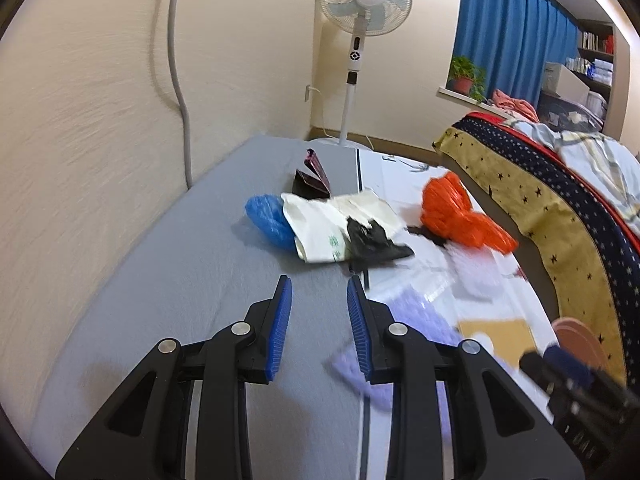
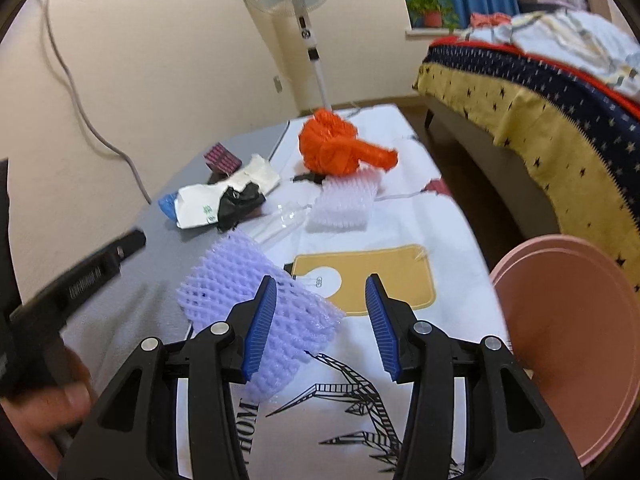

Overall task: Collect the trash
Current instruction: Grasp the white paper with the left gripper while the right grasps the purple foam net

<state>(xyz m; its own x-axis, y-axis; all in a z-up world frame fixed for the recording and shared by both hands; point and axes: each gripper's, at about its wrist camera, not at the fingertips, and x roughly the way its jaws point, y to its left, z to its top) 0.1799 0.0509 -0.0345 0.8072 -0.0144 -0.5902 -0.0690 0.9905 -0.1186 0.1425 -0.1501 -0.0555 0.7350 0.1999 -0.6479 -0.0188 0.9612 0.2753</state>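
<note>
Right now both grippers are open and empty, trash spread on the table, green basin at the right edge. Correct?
Not quite: the basin is pink, not green, as the right wrist view shows. The rest holds: the left gripper and right gripper are open and empty, with trash like the purple foam net on the table.

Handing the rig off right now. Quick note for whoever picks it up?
Left claw: open, empty, above the grey table.
Right claw: open, empty, hovering by the purple foam net.
Pink bin: at the table's right edge, beside the bed. Its inside can't be seen.
Trash on the table: purple foam net nearest; white foam net and orange bag further back; blue bag, white paper bag and black bag piled on the left.
Done: nothing visibly collected.
Left: every piece; the purple net seems the easiest start.
</note>
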